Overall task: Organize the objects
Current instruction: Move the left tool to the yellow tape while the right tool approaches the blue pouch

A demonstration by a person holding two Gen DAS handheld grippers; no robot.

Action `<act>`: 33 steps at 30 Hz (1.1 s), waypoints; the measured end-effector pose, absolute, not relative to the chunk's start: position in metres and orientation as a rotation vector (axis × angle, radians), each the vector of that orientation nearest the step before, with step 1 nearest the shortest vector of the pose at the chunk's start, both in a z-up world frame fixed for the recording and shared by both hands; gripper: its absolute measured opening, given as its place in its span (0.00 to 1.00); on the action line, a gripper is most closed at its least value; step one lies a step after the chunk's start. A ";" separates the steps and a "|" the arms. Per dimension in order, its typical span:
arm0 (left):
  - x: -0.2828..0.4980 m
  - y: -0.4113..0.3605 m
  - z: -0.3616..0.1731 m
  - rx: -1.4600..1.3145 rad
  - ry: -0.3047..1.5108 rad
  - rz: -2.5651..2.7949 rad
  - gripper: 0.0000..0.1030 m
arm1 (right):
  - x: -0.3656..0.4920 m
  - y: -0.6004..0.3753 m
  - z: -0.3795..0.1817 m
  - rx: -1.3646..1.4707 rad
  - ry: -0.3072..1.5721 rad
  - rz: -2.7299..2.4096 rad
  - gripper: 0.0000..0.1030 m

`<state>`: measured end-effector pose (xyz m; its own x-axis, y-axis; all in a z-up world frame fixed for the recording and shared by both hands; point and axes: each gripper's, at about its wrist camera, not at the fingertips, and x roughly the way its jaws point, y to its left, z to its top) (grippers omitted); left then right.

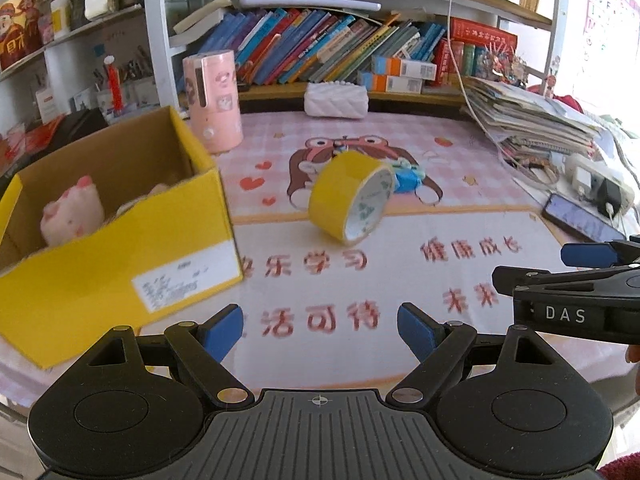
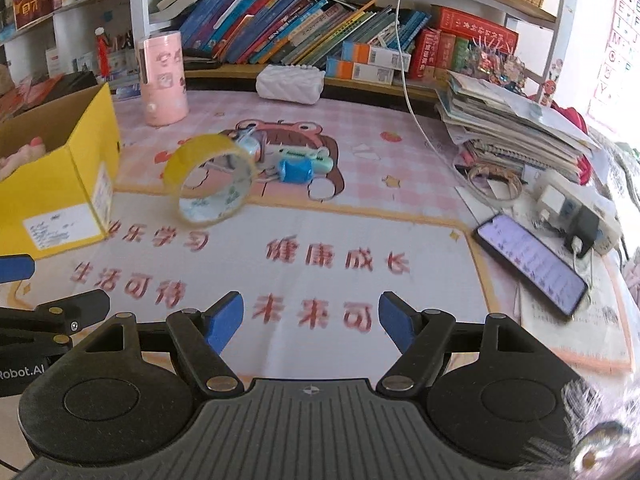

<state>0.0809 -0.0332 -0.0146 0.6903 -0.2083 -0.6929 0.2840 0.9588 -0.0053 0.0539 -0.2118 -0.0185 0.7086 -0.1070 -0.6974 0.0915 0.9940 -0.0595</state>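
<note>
Both the left tongs (image 1: 320,330) and right tongs (image 2: 311,318) gape empty above the counter (image 2: 400,208); tape roll (image 1: 352,196) stands on edge beside the yellow box (image 1: 120,256), half-hiding a blue thing (image 2: 295,171); pink toy (image 1: 72,214) partly hidden inside the box.

Books (image 2: 280,28) lean along the shelf, a paper stack (image 2: 516,120) sits at the table's right, and a lit phone (image 2: 532,264) lies beside a power strip (image 2: 576,212).
</note>
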 end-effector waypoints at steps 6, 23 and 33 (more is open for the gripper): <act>0.105 -0.052 -0.013 0.100 0.749 -0.255 0.84 | 0.087 -0.229 -0.015 -0.030 0.767 -0.079 0.71; 0.142 -0.095 -0.006 0.097 0.701 -0.139 0.84 | 0.147 -0.279 -0.013 0.008 0.748 0.006 0.76; 0.165 -0.114 -0.014 0.140 0.695 -0.101 0.83 | 0.166 -0.299 -0.015 0.043 0.735 0.021 0.78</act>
